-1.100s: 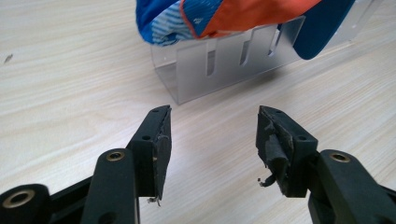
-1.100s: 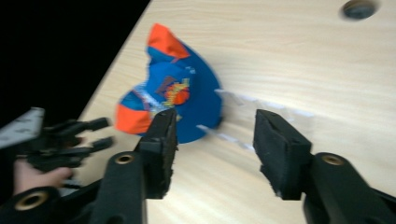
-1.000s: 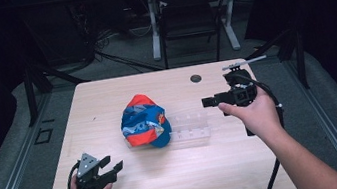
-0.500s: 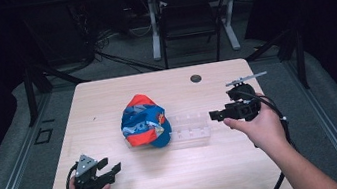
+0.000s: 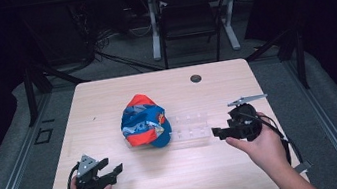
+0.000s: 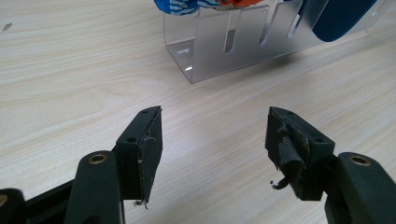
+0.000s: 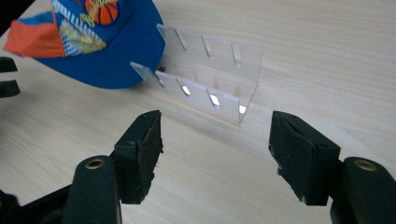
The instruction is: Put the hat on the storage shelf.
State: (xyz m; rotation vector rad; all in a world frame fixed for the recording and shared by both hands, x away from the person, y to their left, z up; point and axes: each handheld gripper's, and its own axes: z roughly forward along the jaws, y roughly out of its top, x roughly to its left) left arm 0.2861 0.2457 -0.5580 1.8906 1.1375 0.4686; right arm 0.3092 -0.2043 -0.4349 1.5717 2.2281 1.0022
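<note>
A blue, orange and white cap [image 5: 143, 121] lies mid-table, its brim resting on the left end of a clear slotted acrylic rack [image 5: 190, 129]. In the right gripper view the cap [image 7: 93, 39] sits upper left and the rack [image 7: 205, 81] just beyond the jaws. My right gripper [image 5: 218, 131] is open, empty, a short way right of the rack. My left gripper [image 5: 112, 167] rests open and empty near the front left edge. The left gripper view has the rack [image 6: 243, 42] ahead, with the cap's blue brim [image 6: 341, 18] on it.
A light wooden table [image 5: 106, 98] with a small dark round grommet [image 5: 196, 78] near its far edge. Beyond the table stand a chair and desk legs [image 5: 191, 25] on a dark floor. Cables trail from both grippers.
My right gripper has come down from the far right toward the front, ending level with the rack's right end. The left gripper has barely shifted.
</note>
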